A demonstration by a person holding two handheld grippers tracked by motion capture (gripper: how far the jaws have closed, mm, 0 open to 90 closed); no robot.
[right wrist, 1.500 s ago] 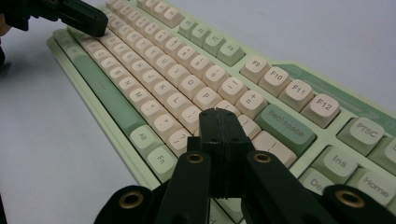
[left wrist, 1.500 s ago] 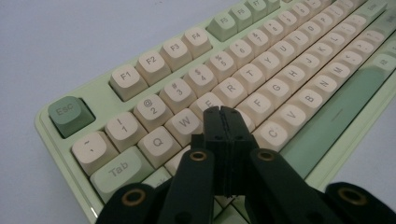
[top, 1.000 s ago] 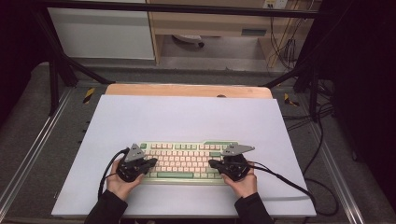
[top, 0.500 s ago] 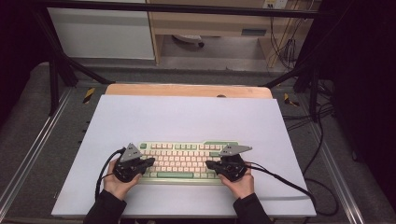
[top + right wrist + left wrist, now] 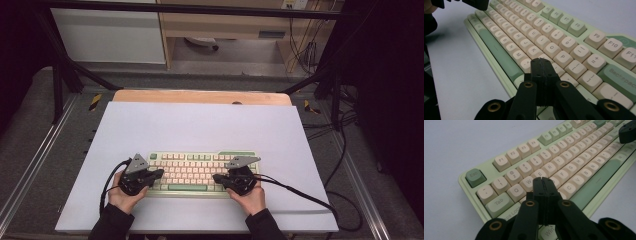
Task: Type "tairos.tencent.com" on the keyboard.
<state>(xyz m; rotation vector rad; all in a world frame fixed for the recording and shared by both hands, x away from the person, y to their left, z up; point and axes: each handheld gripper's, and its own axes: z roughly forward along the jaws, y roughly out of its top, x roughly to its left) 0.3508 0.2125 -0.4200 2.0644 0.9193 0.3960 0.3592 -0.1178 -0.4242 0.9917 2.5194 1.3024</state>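
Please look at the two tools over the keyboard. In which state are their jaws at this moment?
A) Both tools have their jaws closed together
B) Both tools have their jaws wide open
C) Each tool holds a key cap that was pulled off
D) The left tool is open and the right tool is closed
A: in each tool's own view, the left tool and the right tool show two black jaws pressed together with nothing between them, above the keyboard.
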